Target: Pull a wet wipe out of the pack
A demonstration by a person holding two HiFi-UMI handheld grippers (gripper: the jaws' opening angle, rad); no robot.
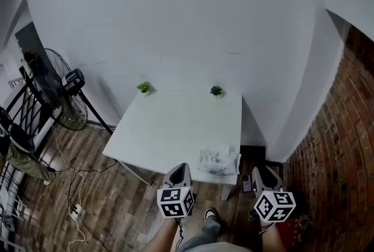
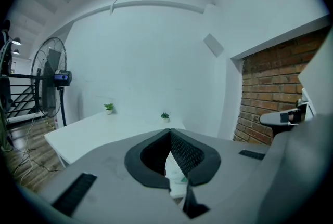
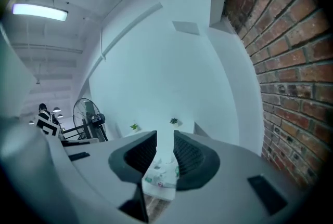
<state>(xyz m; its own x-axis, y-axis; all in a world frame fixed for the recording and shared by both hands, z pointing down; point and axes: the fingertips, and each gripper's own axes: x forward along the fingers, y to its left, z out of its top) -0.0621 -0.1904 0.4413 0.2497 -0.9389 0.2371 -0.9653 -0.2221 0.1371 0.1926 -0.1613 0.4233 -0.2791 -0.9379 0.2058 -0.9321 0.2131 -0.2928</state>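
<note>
Holding both tools low in front of the body, the person has a forearm behind each marker cube, and both claws point forward toward the white wall. A shoe (image 1: 210, 214) stands on the wooden floor (image 1: 111, 210) between them.

The left claw (image 1: 178, 168) hangs at the near edge of the table (image 1: 169, 128). In the left gripper view, the left claw (image 2: 169, 130) is clenched, its pad tips meeting, with nothing held.

The right claw (image 1: 261, 172) is off the table's near right corner, over the floor. In the right gripper view, the right claw (image 3: 165, 134) is released, with a clear gap between its pads.

The wet wipe pack (image 1: 219, 161) lies flat on the table's near right corner, between the two claws and touched by neither. It shows low between the jaws in both gripper views (image 2: 174, 173) (image 3: 161, 179).

Two small potted plants (image 1: 144, 87) (image 1: 217, 91) sit at the far edge. A pedestal fan (image 1: 55, 90) stands off to the left and a brick wall (image 1: 339, 145) runs along the right.
</note>
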